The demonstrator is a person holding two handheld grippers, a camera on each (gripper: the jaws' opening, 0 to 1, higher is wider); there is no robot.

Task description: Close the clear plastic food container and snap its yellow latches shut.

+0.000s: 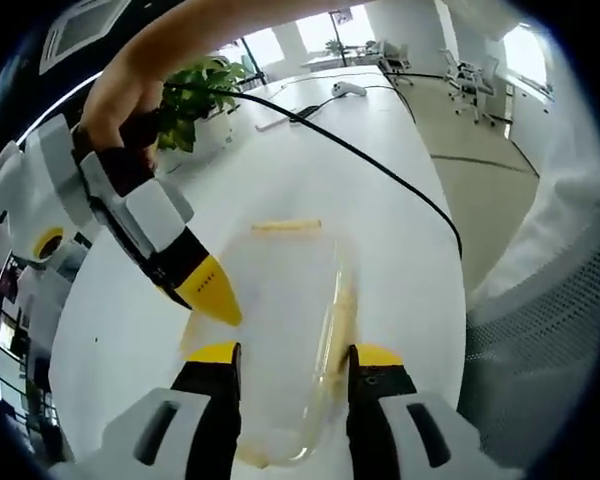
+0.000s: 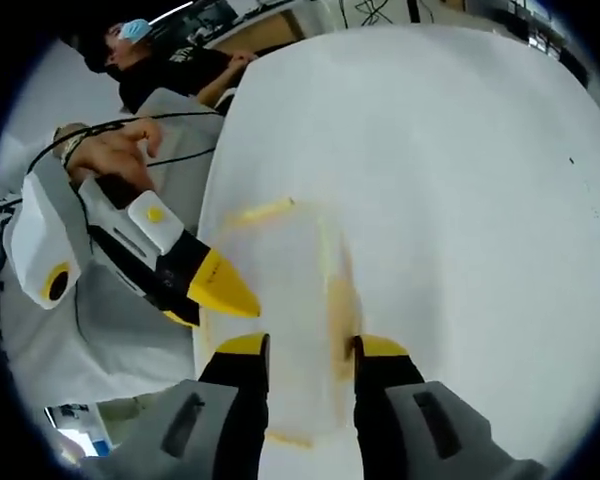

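Clear container (image 1: 280, 330) lies on the white desk (image 1: 380, 200), between both grippers' open, empty fingers. We judge the risk: pressing a yellow latch (image 1: 285, 226) off-centre could skid the container away.

Left gripper (image 1: 294, 352): two black jaws with yellow tips, on white-grey plastic housings with dark slots. Right gripper (image 2: 310, 346): same build, black jaws, yellow tips, grey-white shells. Seen from the side, white body with a round yellow disc and a yellow dot. Black cable (image 1: 380, 165) trails off. Bare forearm, grey mesh garment (image 1: 540, 330).
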